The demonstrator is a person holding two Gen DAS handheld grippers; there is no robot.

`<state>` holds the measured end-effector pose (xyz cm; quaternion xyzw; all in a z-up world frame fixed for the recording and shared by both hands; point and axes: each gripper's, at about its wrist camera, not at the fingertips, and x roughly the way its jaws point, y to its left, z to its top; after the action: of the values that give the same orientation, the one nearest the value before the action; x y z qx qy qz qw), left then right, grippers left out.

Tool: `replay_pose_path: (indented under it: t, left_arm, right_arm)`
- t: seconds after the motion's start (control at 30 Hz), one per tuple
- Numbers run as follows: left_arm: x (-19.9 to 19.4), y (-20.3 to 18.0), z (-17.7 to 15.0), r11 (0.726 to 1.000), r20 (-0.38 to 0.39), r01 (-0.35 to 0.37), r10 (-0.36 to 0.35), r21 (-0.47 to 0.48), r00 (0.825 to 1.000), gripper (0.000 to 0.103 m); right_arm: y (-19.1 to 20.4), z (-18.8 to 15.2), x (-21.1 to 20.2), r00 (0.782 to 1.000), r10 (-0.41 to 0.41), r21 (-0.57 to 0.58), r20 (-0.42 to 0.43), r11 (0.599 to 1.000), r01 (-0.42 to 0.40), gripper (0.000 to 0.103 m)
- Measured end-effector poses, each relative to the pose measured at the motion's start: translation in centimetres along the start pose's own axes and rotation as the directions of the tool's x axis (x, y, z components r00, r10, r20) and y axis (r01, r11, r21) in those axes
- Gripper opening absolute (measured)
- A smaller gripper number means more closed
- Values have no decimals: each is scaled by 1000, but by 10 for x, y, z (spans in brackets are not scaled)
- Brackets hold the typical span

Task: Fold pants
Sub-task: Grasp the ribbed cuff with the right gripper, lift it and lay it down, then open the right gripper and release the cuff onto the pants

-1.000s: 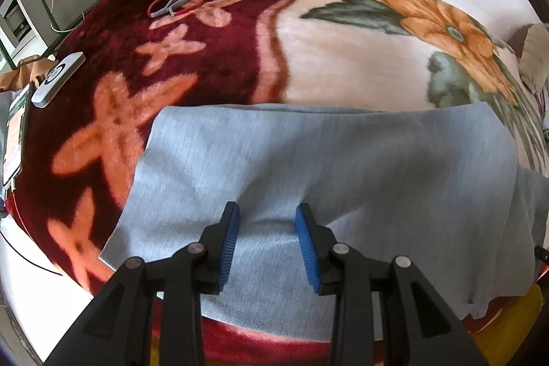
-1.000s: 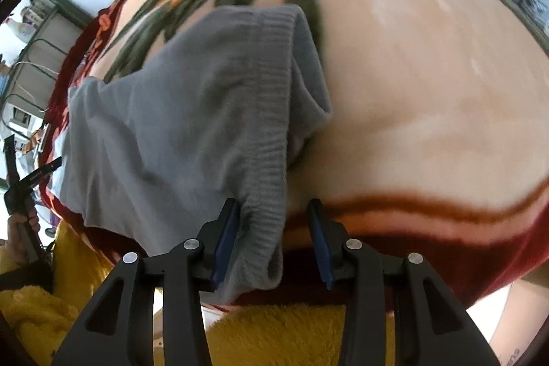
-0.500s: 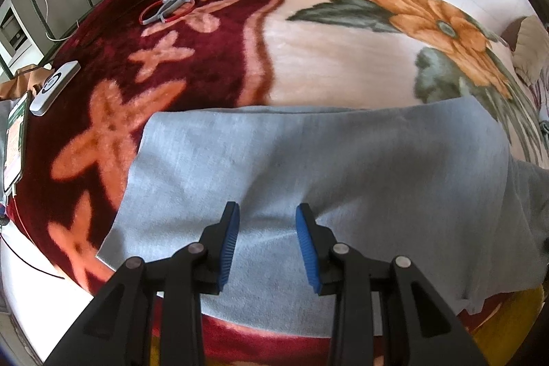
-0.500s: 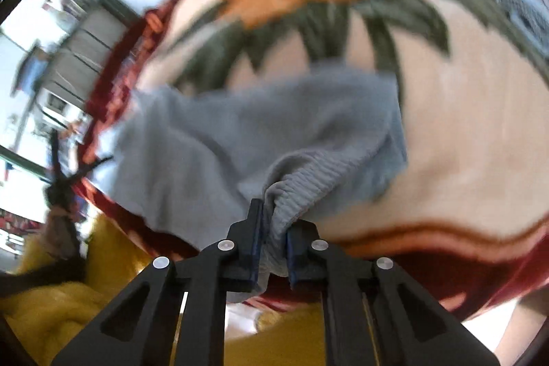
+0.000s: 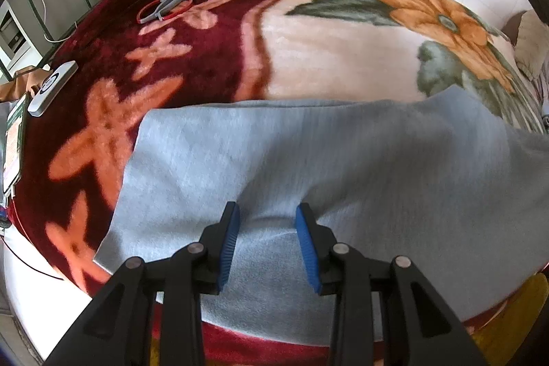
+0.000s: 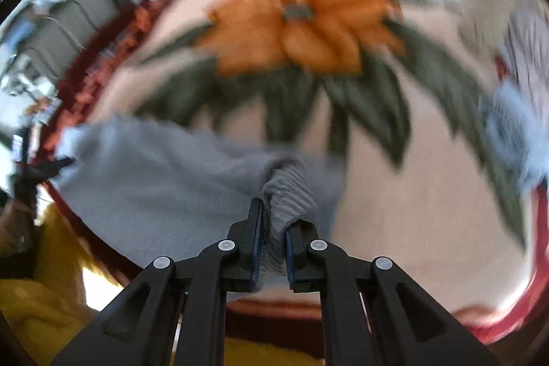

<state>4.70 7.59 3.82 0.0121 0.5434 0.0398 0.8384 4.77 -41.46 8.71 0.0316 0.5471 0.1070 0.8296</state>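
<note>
While the left gripper (image 5: 267, 222) gapes wide over grey pants (image 5: 343, 160), the right gripper (image 6: 273, 230) pinches their seemingly ribbed waistband (image 6: 291, 194).

Both fisheye views look forward along their tongs, low and close over the bed — sharing the floral plush blanket (image 5: 343, 64) (image 6: 411, 194) and grey knit pants (image 5: 343, 160) (image 6: 154, 180).

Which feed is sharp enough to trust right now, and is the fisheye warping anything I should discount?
Left wrist view: sharp, daylit, open left gripper on the gray pants; fisheye bulges the blanket. Right wrist view: motion-blurred, background washed out; only the right gripper, shut on the ribbed waistband, reads clearly.
</note>
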Motion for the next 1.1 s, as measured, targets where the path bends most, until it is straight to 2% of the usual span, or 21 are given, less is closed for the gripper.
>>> replay_pose_path:
  t: [0.1, 0.2, 0.27, 0.33, 0.37, 0.4, 0.53, 0.6, 0.67, 0.73, 0.83, 0.97, 1.03, 1.07, 1.1]
  left_arm:
    - [2, 0, 0, 1000, -4, 3, -3, 1, 1000, 36]
    - [1, -1, -1, 1000, 0, 0, 0, 10, 1000, 36]
    - [1, -1, -2, 1000, 1, -2, 2, 13, 1000, 36]
    - [1, -1, -2, 1000, 1, -2, 2, 15, 1000, 37]
    - [1, 0, -3, 1000, 1, -1, 1, 18, 1000, 37]
    - [1, -1, -3, 1000, 2, 0, 0, 17, 1000, 37]
    - [-1, 0, -5, 1000, 3, 7, -7, 18, 1000, 38]
    - [-1, 1, -6, 1000, 5, 11, -11, 15, 1000, 38]
    - [-2, 2, -7, 1000, 8, 18, -18, 6, 1000, 38]
    - [-2, 3, -8, 1000, 9, 24, -24, 3, 1000, 38]
    - [-3, 4, -10, 1000, 5, 24, -24, 6, 1000, 39]
    - [-2, 5, -13, 1000, -1, 17, -17, 7, 1000, 40]
    - [-1, 4, -13, 1000, -1, 12, -12, 9, 1000, 40]
    - [-1, 4, -13, 1000, -3, 9, -9, 11, 1000, 40]
    - [0, 4, -12, 1000, -5, 6, -6, 13, 1000, 40]
  right_arm:
    - [-18, -25, 38, 996, -15, 57, -85, 998, 19, 13]
    - [-24, -37, 57, 995, -26, 95, -98, 995, 36, 16]
    - [-21, -36, 55, 994, -43, 100, -101, 994, 54, 18]
    - [-17, -33, 48, 991, -72, 81, -116, 993, 82, 25]
    - [-15, -32, 42, 988, -97, 70, -123, 992, 106, 32]
    - [-13, -30, 36, 985, -118, 59, -122, 990, 126, 33]
    - [-8, -20, 3, 979, -187, -1, -79, 982, 188, 38]
    - [-11, -12, -5, 977, -208, -8, -42, 978, 208, 51]
    - [-13, -2, -5, 976, -219, -2, -13, 976, 219, 57]
    - [-19, 11, 4, 983, -183, 22, 9, 983, 183, 57]
    - [-27, 29, 34, 994, -112, 64, -16, 992, 113, 57]
    - [-35, 38, 72, 996, -66, 90, -60, 993, 72, 57]
    - [-36, 36, 81, 998, -49, 145, -48, 988, 56, 56]
    - [-35, 34, 79, 998, -54, 162, -26, 985, 57, 44]
    - [-32, 30, 74, 998, -68, 167, 0, 984, 67, 26]
